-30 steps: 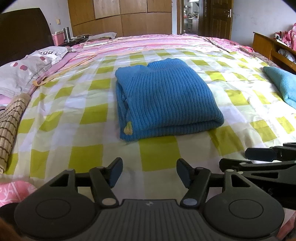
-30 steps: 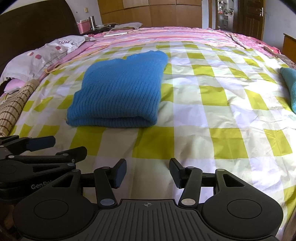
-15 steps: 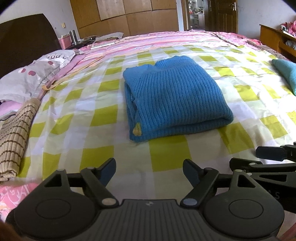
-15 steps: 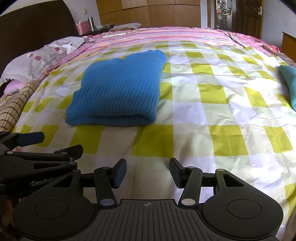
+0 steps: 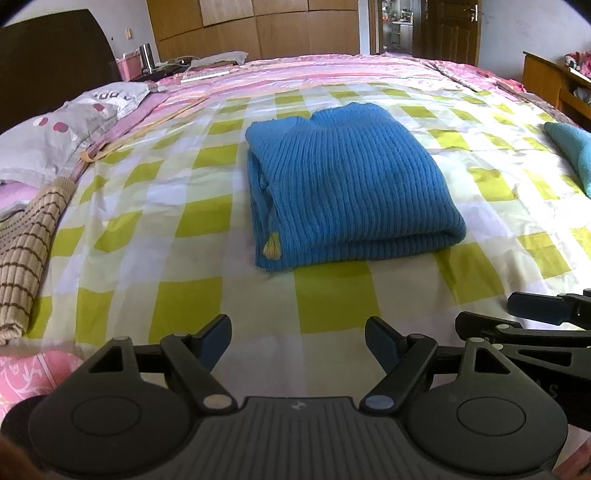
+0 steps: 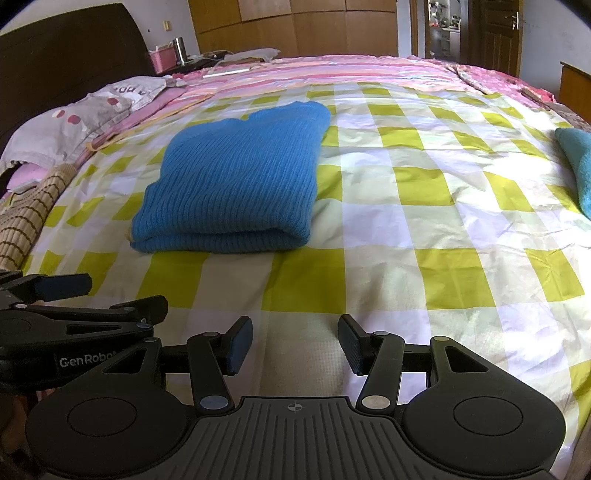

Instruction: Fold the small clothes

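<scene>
Left wrist view: the blue sweater (image 5: 347,184) lies folded at twelve o'clock; the left gripper (image 5: 298,345), just widened, is spread and empty. Right wrist view: sweater (image 6: 236,184) at eleven o'clock, right gripper (image 6: 295,345) agape, empty. This fold looks finished; next likely comes fetching another garment.

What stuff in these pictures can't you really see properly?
- Teal cloth, left wrist view: cut off by the right edge, so what it is stays unclear.
- Striped brown knit, left wrist view: cut off by the left edge.
- Inside of the folded blue sweater, both views: its own top layer hides the sleeves.
- Things on the bedside stand, right wrist view: too small to name.
- Room past the open door, left wrist view: too small and far.
</scene>
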Tool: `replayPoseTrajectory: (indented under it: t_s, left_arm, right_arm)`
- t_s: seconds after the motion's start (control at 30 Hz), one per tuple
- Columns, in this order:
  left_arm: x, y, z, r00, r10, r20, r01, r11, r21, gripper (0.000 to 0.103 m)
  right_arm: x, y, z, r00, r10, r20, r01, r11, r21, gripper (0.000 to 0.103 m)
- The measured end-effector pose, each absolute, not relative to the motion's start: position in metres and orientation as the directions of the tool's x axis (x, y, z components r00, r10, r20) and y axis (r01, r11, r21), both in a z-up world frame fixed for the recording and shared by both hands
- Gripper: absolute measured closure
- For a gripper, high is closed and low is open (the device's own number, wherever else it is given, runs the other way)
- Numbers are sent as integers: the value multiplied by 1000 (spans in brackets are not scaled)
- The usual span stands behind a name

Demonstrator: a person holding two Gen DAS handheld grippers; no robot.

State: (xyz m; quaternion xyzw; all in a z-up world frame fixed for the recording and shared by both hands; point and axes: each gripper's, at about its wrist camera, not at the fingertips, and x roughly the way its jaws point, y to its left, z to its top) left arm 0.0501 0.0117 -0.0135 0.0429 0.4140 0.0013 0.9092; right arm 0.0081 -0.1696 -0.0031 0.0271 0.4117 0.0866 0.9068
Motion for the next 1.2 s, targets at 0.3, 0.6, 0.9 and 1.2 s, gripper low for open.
replayPoseTrajectory:
  t_s: [0.3,0.6,0.9,1.2]
  left_arm:
    - [48,11,-12,671,48,-740,28,995,91,18]
    - [48,11,-12,673,50,-738,27,995,91,18]
    - [47,10,-12,687,53,-724,32,994,103,19]
    - [49,12,-13,673,45,-738,27,996,85,18]
  right_arm:
    - [9,-171,-3,646,185,-740,-128,983,134,52]
    - [9,-171,-3,647,185,-740,-128,983,134,52]
    - [8,-171,-3,647,185,-739,-126,983,136,51]
    - [9,-170,-4,647,183,-740,-126,983,133,51]
